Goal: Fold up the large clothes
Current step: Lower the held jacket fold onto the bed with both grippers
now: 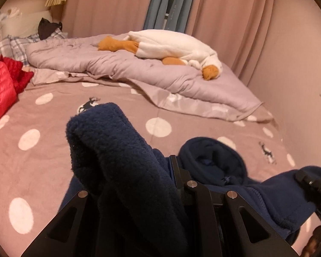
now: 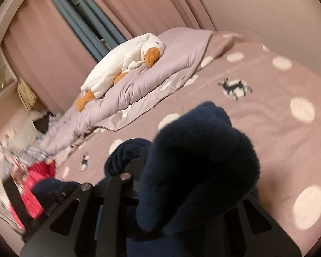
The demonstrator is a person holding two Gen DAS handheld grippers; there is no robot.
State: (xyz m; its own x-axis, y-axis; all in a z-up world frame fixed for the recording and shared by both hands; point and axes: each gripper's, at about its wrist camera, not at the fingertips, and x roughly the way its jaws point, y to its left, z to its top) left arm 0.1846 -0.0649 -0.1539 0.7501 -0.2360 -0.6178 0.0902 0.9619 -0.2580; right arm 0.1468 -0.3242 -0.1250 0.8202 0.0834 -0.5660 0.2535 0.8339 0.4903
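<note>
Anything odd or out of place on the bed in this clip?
Nothing is damaged or spilled. The navy fleece garment is bunched in both grippers, not flat, and a red jacket lies crumpled at the bed's edge.

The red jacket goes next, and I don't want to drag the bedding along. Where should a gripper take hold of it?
Judging by the left wrist view, pinch the red puffer jacket on its raised, bunched ridge, coming from above. That fold stands proud of the dotted sheet, so the fingers could probably close on jacket alone. Its collar and hem are out of frame.

A bed in a spotted pink sheet is seen ahead of the tool, backed by pink curtains under warm light.
</note>
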